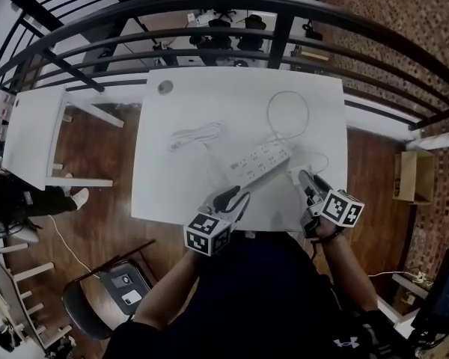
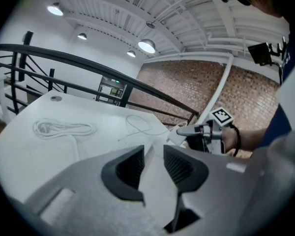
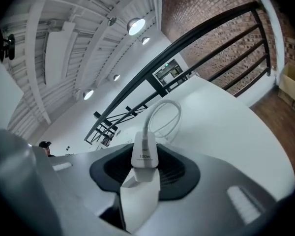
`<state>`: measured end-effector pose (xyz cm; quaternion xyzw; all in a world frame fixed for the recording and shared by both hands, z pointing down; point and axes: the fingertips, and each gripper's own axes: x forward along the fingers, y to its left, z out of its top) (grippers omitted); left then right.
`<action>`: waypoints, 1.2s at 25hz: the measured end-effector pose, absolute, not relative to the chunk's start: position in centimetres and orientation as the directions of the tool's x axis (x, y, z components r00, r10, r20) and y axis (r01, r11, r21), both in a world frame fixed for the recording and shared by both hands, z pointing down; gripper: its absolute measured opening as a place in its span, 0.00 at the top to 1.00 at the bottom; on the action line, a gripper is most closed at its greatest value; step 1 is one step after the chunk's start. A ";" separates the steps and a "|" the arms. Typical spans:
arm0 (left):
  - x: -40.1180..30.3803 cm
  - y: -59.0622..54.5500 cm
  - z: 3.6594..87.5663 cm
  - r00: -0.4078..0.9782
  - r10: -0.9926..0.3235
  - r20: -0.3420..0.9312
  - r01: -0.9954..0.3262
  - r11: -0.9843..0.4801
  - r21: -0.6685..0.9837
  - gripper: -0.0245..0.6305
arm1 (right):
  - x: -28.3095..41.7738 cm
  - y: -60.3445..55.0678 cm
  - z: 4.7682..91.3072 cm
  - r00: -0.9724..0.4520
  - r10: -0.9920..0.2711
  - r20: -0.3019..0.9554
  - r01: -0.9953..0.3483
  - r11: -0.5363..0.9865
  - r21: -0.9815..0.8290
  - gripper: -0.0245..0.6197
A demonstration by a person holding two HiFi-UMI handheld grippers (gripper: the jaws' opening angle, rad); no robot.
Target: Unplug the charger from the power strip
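A white power strip (image 1: 260,163) lies slantwise on the white table (image 1: 209,96). In the right gripper view my right gripper (image 3: 145,167) is shut on the white charger (image 3: 144,154), whose print reads 100W. The charger's white cable (image 3: 163,113) runs off its far end into a loop (image 1: 288,114) on the table. In the head view the right gripper (image 1: 302,178) holds the charger just right of the strip and apart from it. My left gripper (image 1: 236,196) hangs at the strip's near end, jaws apart and nothing between them (image 2: 152,165). From it I see the right gripper (image 2: 194,131) in the air.
A coiled white cord (image 1: 197,135) lies on the table left of the strip. A black railing (image 1: 284,10) runs along the far side. A second white table (image 1: 30,129) stands to the left, a chair (image 1: 112,290) near the person's left side.
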<state>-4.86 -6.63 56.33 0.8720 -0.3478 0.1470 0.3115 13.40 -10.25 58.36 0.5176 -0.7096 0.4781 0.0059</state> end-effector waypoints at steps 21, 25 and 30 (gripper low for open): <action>-2.1 -6.7 55.0 0.719 -0.499 0.484 -0.694 -0.555 0.458 0.77 | 16.0 -5.8 65.7 -0.442 -0.639 0.629 -0.736 -0.143 -0.662 0.74; -2.6 -6.8 55.6 0.707 -0.509 0.490 -0.705 -0.552 0.445 0.77 | 15.8 -5.7 66.2 -0.438 -0.633 0.638 -0.751 -0.132 -0.647 0.74; -1.8 -6.3 54.9 0.716 -0.494 0.493 -0.697 -0.551 0.459 0.77 | 15.8 -5.5 66.6 -0.425 -0.618 0.661 -0.799 -0.088 -0.595 0.74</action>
